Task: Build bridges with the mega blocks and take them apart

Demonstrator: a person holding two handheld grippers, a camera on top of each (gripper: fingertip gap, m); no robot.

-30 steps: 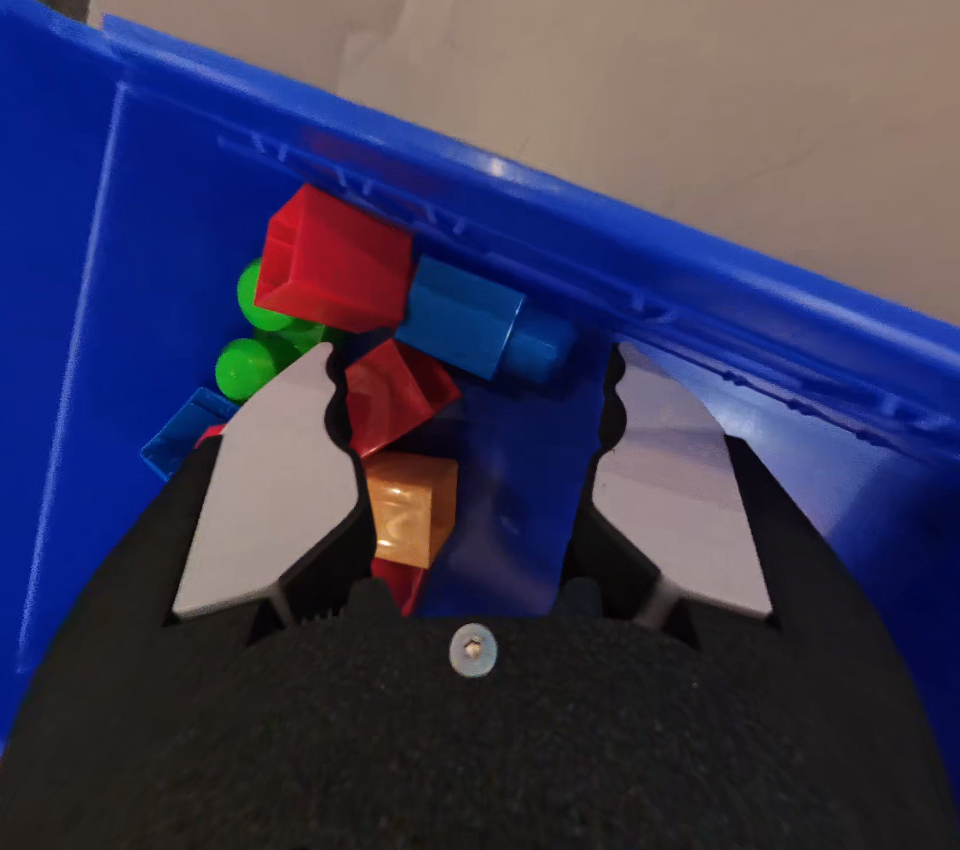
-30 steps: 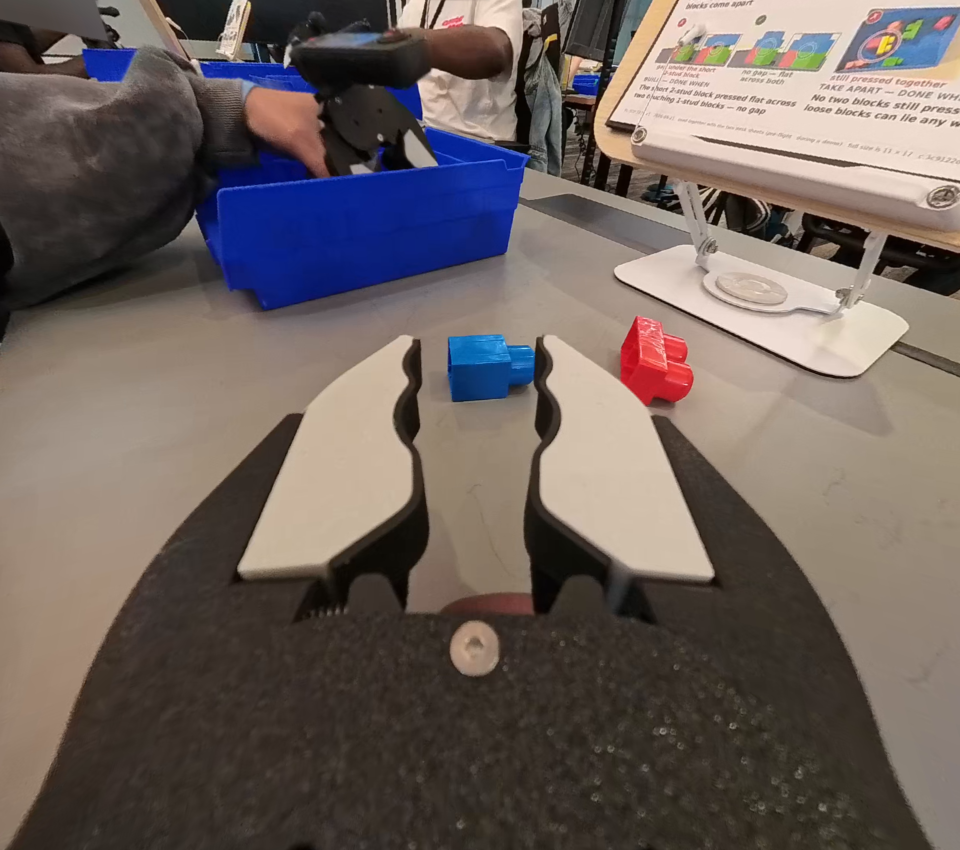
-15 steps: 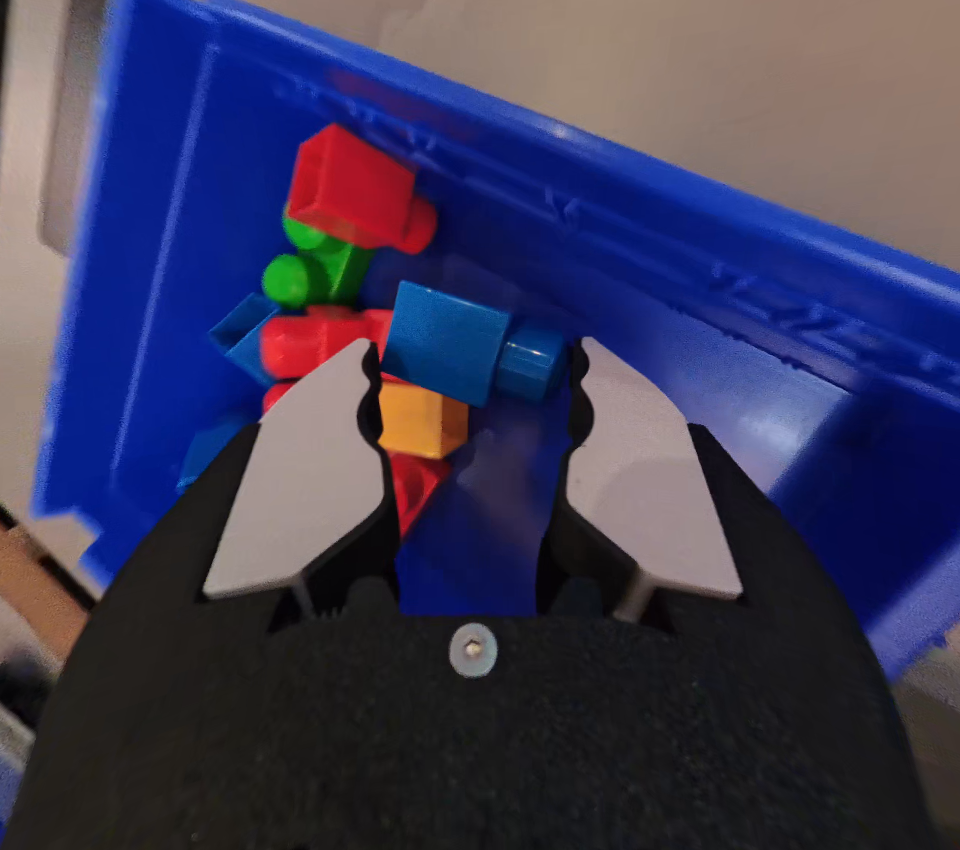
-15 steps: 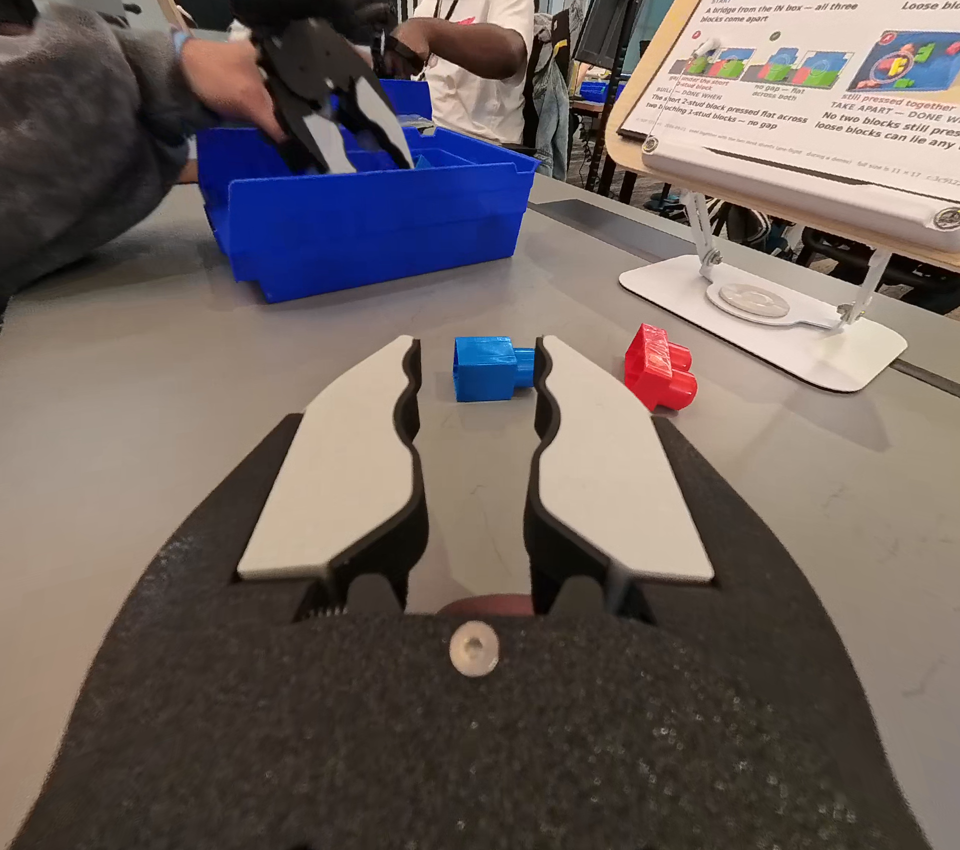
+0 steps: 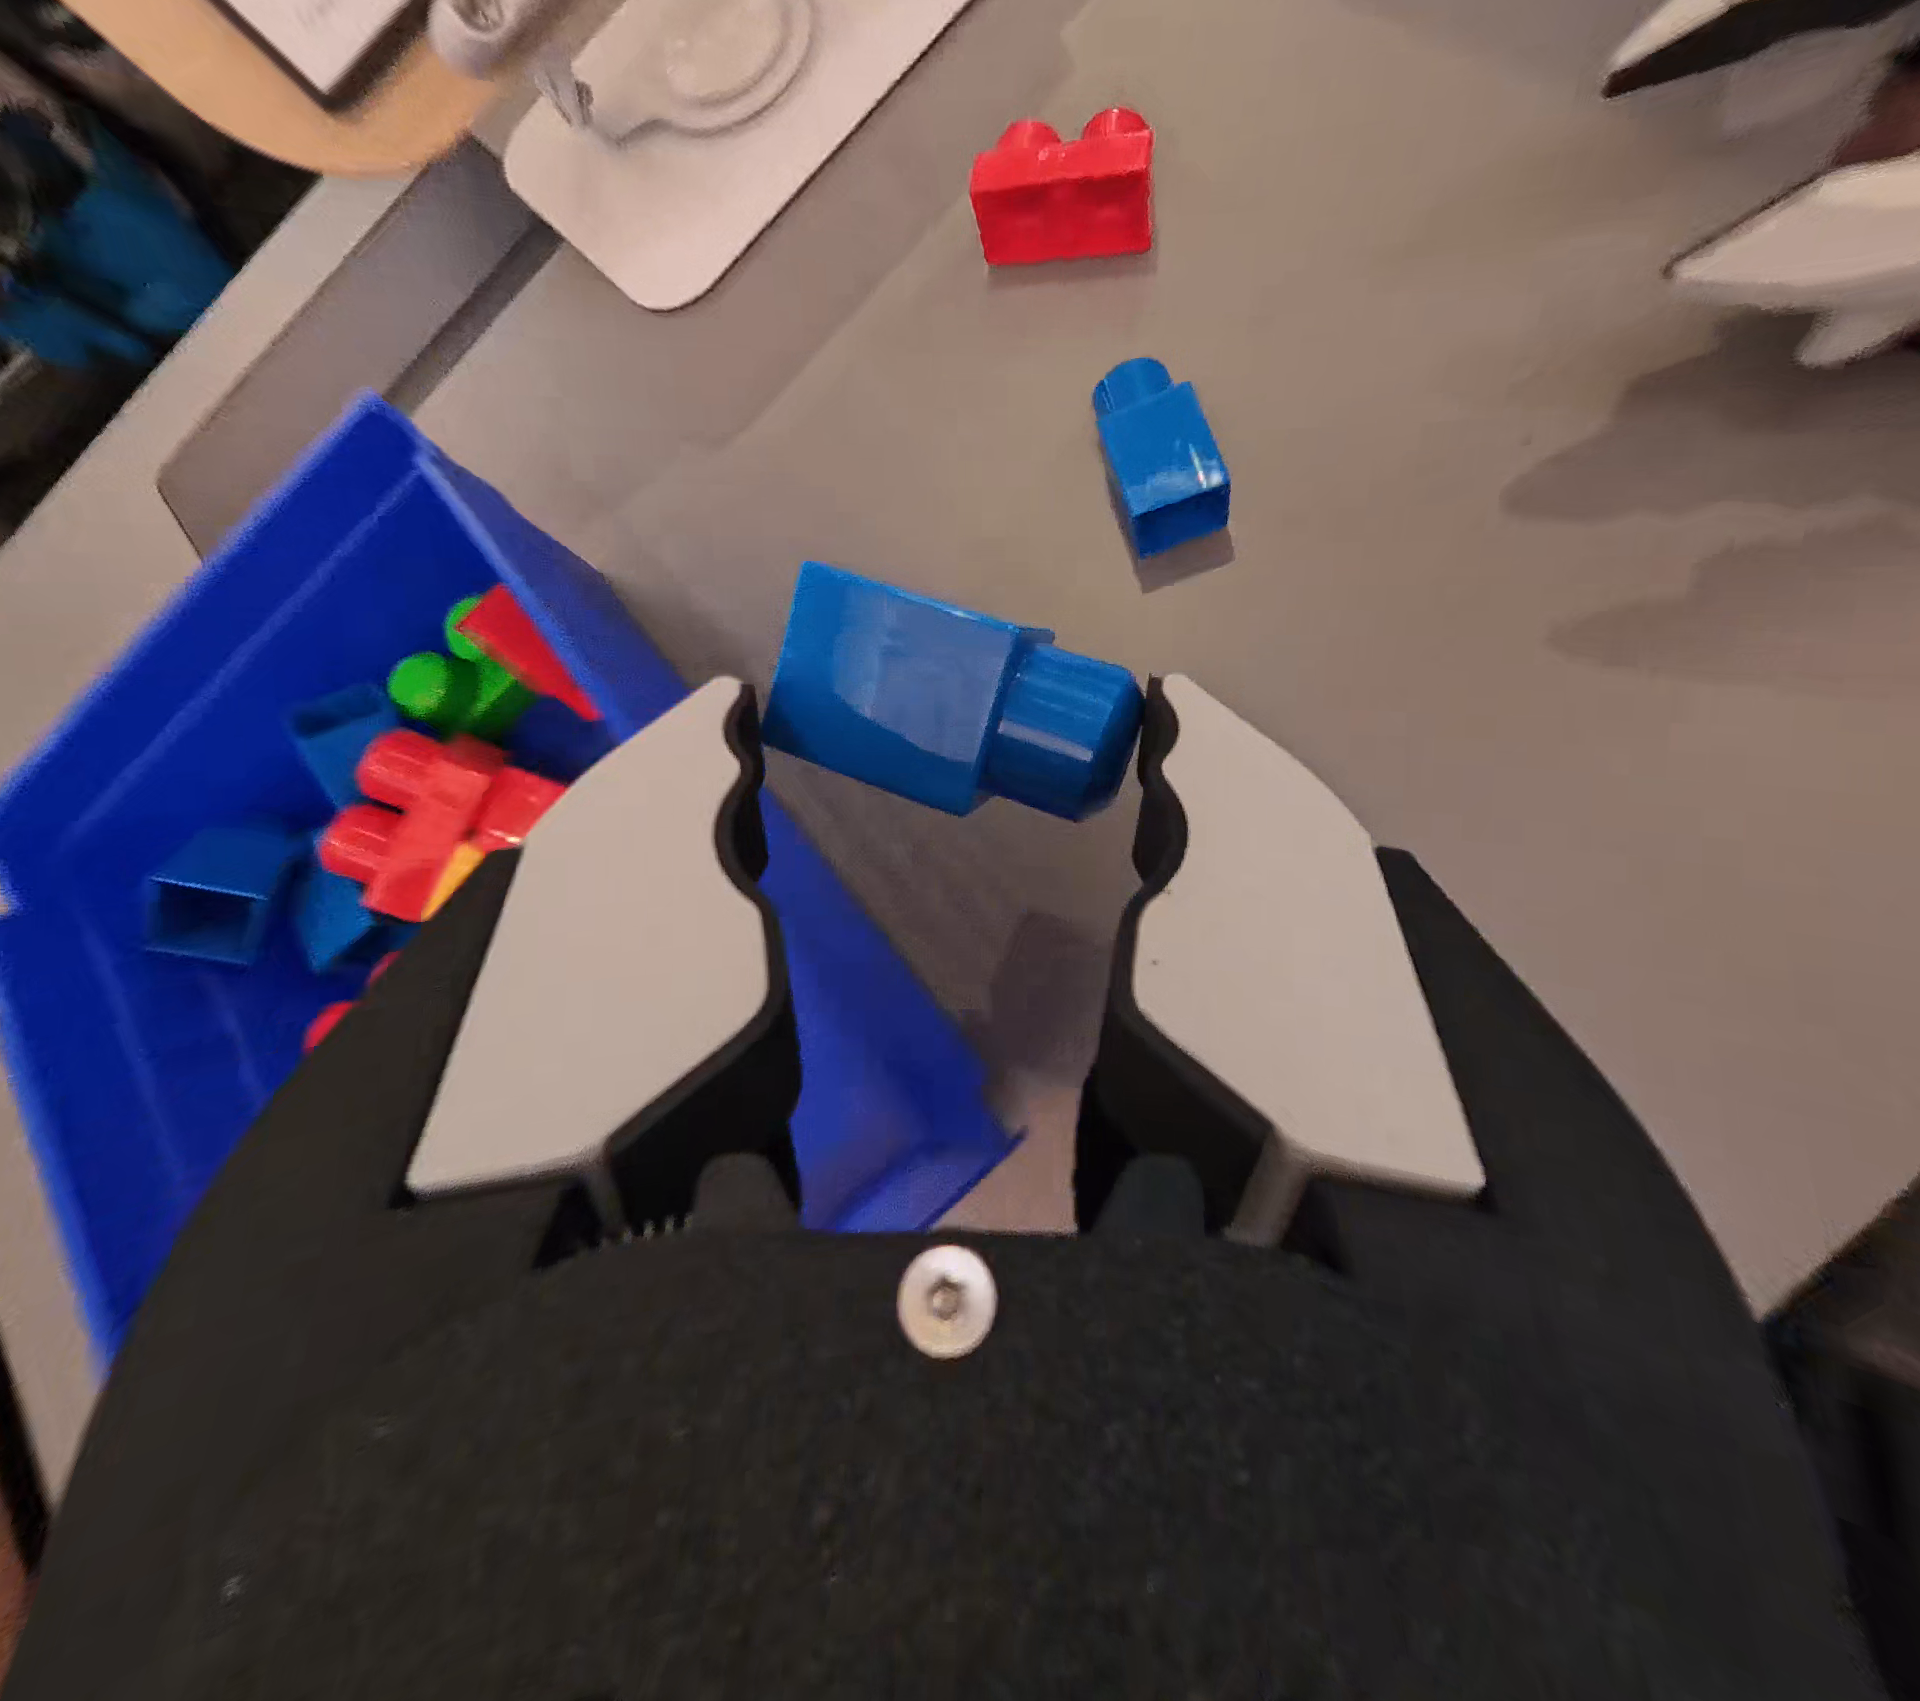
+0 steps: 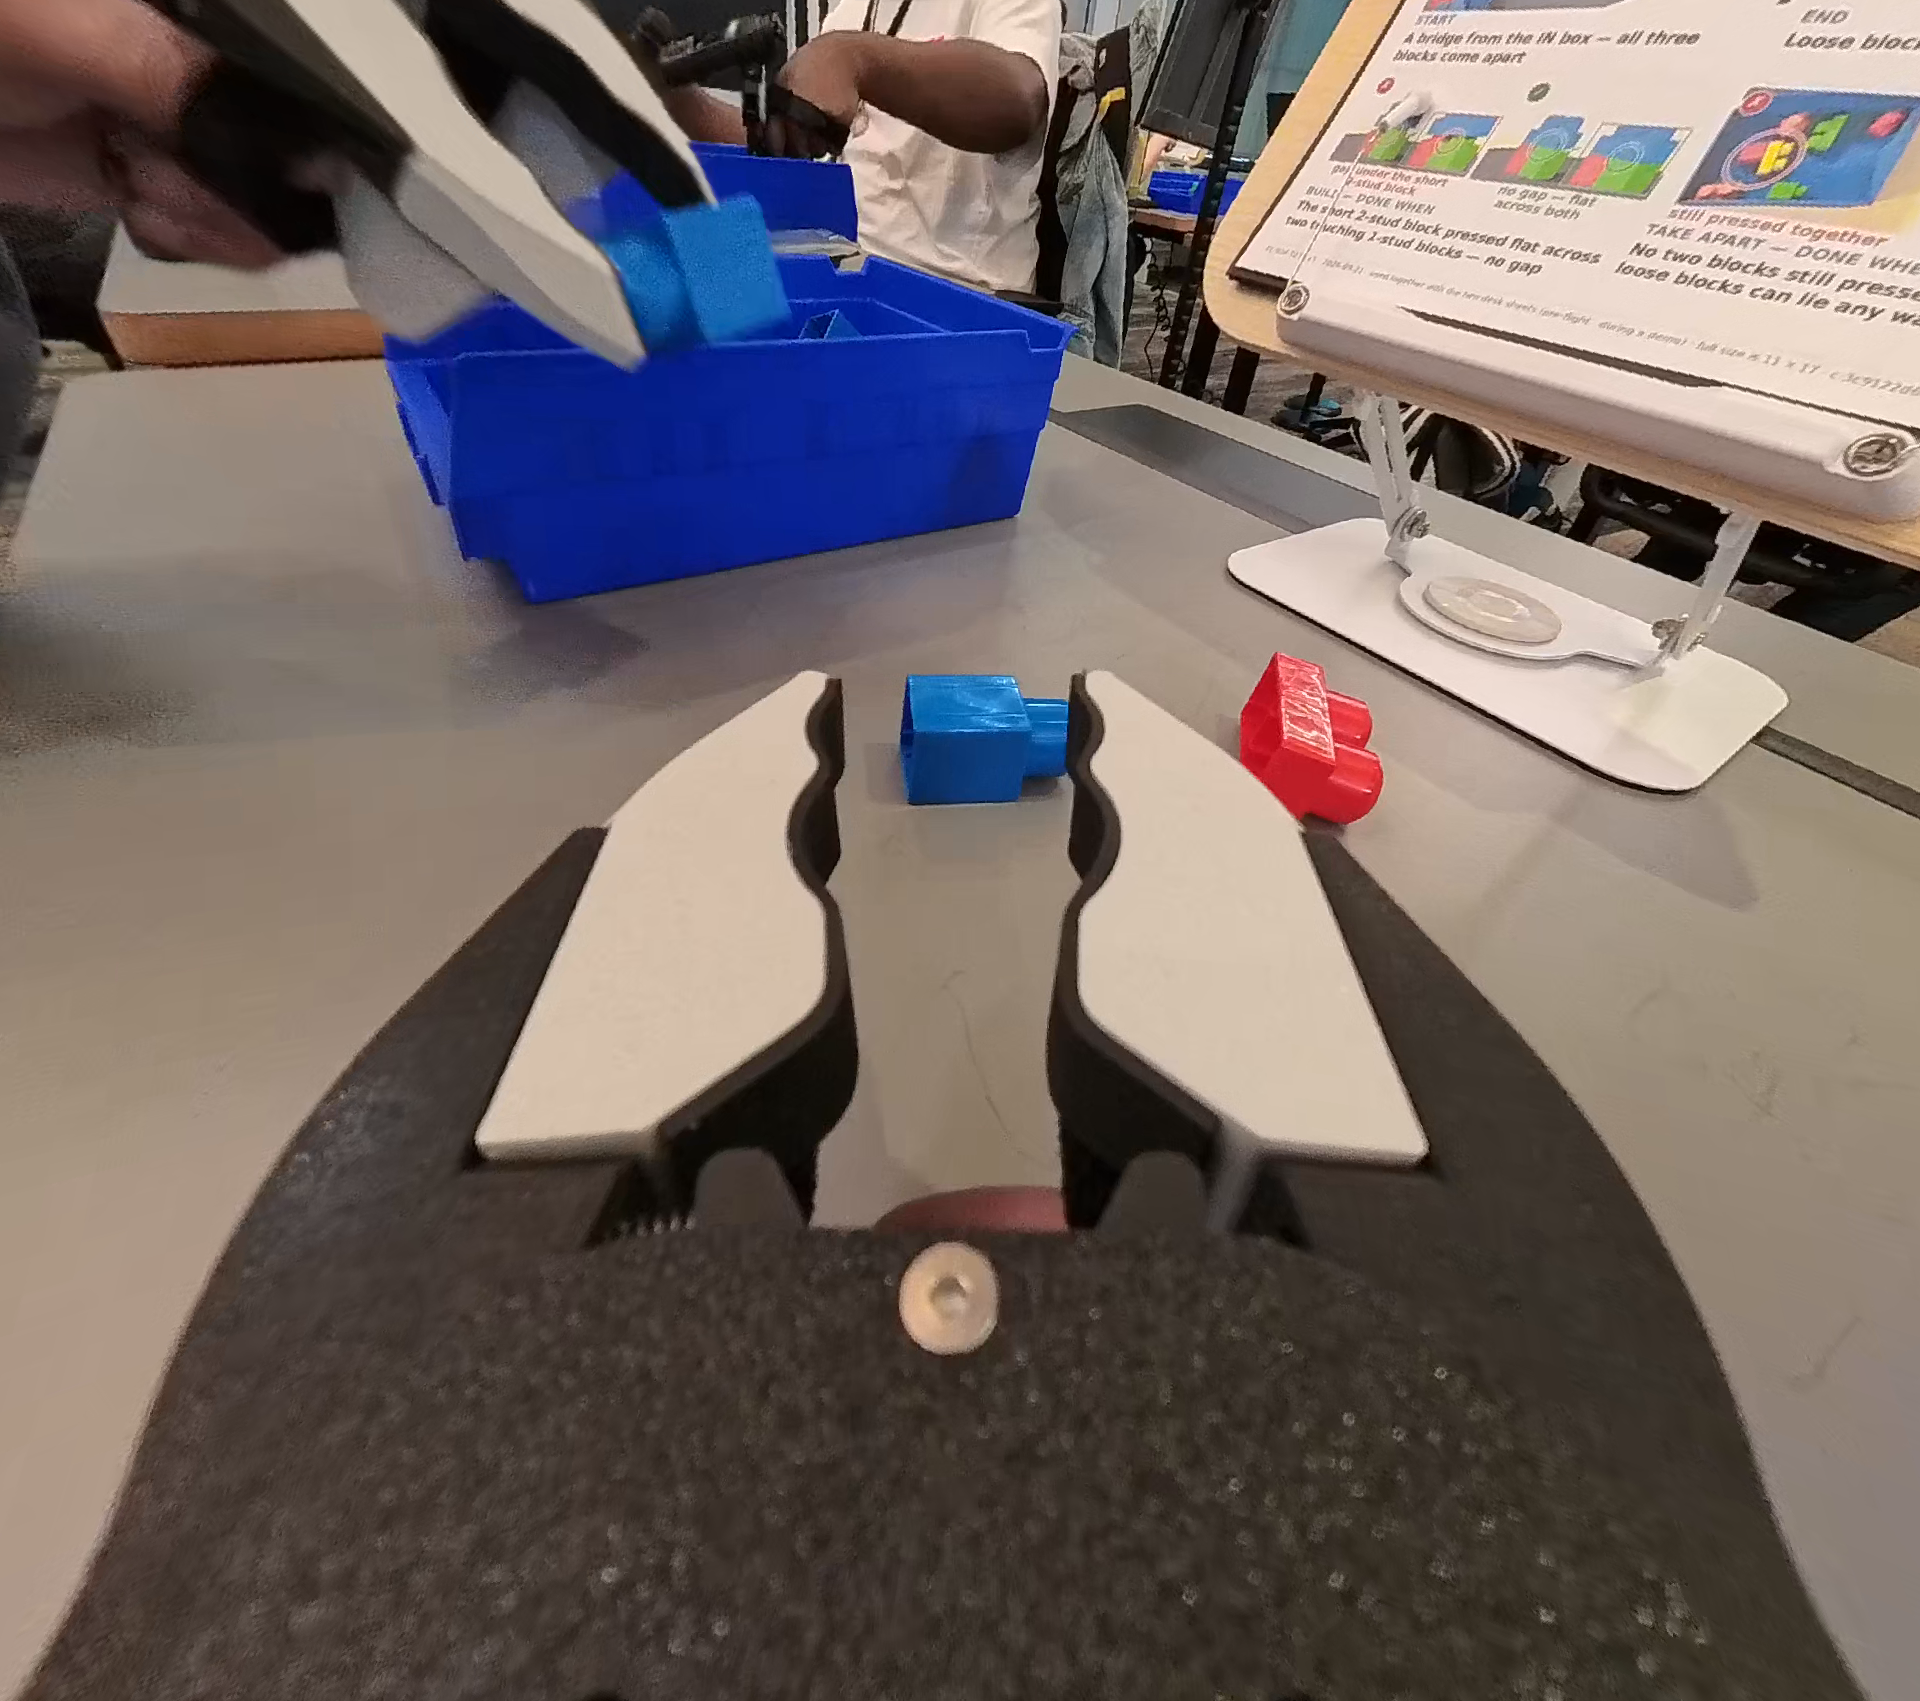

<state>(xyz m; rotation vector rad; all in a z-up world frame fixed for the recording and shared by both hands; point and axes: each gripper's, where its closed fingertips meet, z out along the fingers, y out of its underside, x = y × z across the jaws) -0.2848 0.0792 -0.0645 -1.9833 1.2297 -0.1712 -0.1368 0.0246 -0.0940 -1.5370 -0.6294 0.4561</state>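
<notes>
The left tongs (image 5: 943, 716) grip a blue one-stud block (image 5: 940, 701) end to end, held in the air above the grey surface (image 5: 1455, 820), just past the rim of the blue bin (image 5: 873, 1028) of loose blocks. The right tongs (image 6: 956, 716) rest low on the surface, jaws parted and empty. Just ahead of their tips a second blue one-stud block (image 6: 971, 737) lies on its side, with a red two-stud block (image 6: 1304, 747) near it on the right, in front of a white stand (image 6: 1507, 643) carrying an instruction board.
</notes>
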